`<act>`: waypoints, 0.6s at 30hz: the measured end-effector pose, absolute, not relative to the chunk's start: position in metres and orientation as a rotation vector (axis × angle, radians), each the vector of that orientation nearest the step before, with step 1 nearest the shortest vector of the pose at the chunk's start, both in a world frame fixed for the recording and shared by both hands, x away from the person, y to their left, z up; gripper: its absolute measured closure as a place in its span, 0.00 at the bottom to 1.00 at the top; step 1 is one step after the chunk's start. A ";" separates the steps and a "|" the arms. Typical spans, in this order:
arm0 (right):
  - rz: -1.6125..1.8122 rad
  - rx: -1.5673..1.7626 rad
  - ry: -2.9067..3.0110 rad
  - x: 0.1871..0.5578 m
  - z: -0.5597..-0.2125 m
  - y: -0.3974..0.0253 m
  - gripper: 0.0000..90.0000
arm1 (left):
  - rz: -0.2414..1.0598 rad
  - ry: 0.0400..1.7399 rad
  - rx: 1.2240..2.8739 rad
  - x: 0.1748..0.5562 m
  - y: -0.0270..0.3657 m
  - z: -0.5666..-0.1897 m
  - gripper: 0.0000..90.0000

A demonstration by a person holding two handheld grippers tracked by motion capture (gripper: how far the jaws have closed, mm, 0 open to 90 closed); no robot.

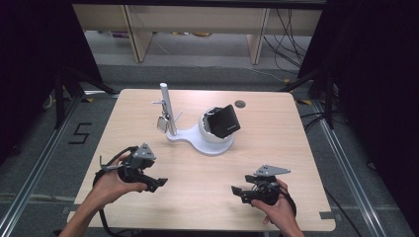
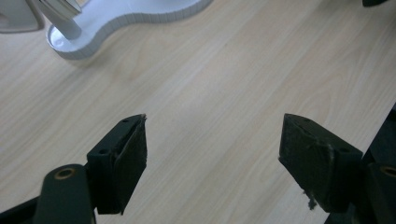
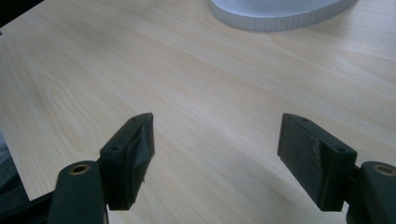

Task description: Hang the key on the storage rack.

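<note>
A white stand (image 1: 207,141) sits at the middle of the wooden table (image 1: 276,148). Its thin upright post (image 1: 167,111) carries a small hanging tag (image 1: 161,123), and its round dome holds a black box-shaped object (image 1: 225,121). My left gripper (image 1: 157,182) hovers at the front left, open, with nothing between its jaws. My right gripper (image 1: 238,192) sits at the front right, open and empty too. In the left gripper view the left gripper (image 2: 212,144) faces bare wood, with the stand's base (image 2: 116,18) at top left. In the right gripper view the right gripper (image 3: 215,140) faces the stand's rim (image 3: 280,16).
A small dark round hole (image 1: 240,103) marks the table near its far edge. Black frame legs and cables (image 1: 316,84) stand beyond the table on the grey floor. Wooden furniture legs (image 1: 257,39) rise at the back.
</note>
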State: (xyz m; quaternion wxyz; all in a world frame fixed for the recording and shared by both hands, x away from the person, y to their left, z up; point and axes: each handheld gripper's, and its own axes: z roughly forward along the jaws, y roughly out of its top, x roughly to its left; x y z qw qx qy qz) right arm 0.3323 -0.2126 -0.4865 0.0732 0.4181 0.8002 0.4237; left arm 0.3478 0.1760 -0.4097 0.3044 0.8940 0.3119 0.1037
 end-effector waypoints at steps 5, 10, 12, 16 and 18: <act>1.283 1.260 2.404 0.330 -0.487 -0.211 0.31 | 0.293 0.823 2.395 0.341 0.179 -0.422 0.25; 1.270 1.291 2.407 0.328 -0.487 -0.209 0.31 | 0.297 0.805 2.404 0.336 0.179 -0.432 0.25; 1.284 1.238 2.411 0.331 -0.489 -0.210 0.31 | 0.297 0.795 2.425 0.334 0.179 -0.436 0.25; 1.253 1.246 2.395 0.329 -0.488 -0.210 0.31 | 0.316 0.805 2.446 0.332 0.180 -0.445 0.25; 1.257 1.239 2.397 0.329 -0.488 -0.210 0.31 | 0.312 0.800 2.450 0.330 0.180 -0.449 0.25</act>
